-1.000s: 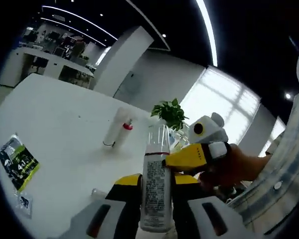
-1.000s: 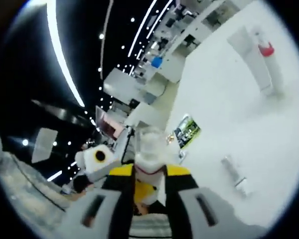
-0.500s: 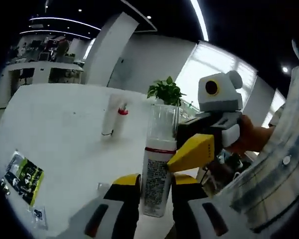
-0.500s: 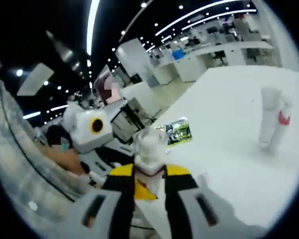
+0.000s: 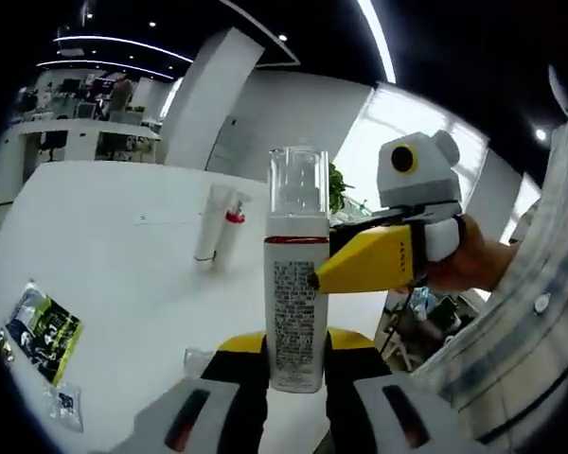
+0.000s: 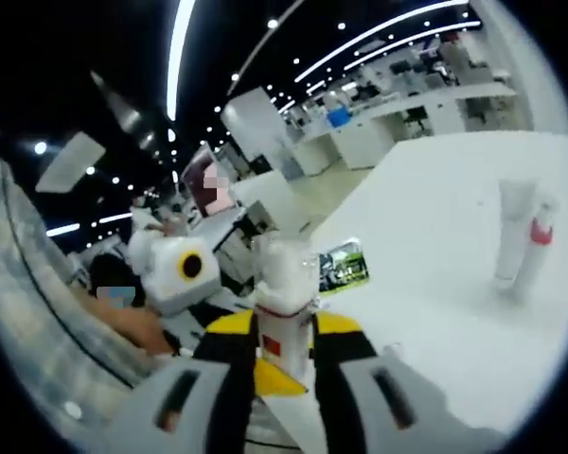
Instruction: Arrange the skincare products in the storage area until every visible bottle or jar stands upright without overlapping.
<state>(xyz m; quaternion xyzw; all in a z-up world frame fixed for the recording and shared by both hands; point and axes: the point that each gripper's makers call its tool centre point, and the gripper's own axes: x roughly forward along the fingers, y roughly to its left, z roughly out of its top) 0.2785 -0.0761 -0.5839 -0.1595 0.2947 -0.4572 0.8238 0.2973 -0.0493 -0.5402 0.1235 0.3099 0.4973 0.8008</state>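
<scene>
Both grippers (image 5: 294,364) (image 6: 284,355) clamp one upright bottle (image 5: 296,293) between them

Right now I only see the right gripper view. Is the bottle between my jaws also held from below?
Observer: Yes. In the left gripper view, the left hand-held gripper has its jaws clamped on the base of the bottle.
Operator: Where does my hand-held gripper meet it?
Observer: One yellow jaw of the right hand-held gripper touches the bottle's side just below its red band.
Operator: Anything behind it?
Observer: A green plant shows just behind the clear cap.
</scene>
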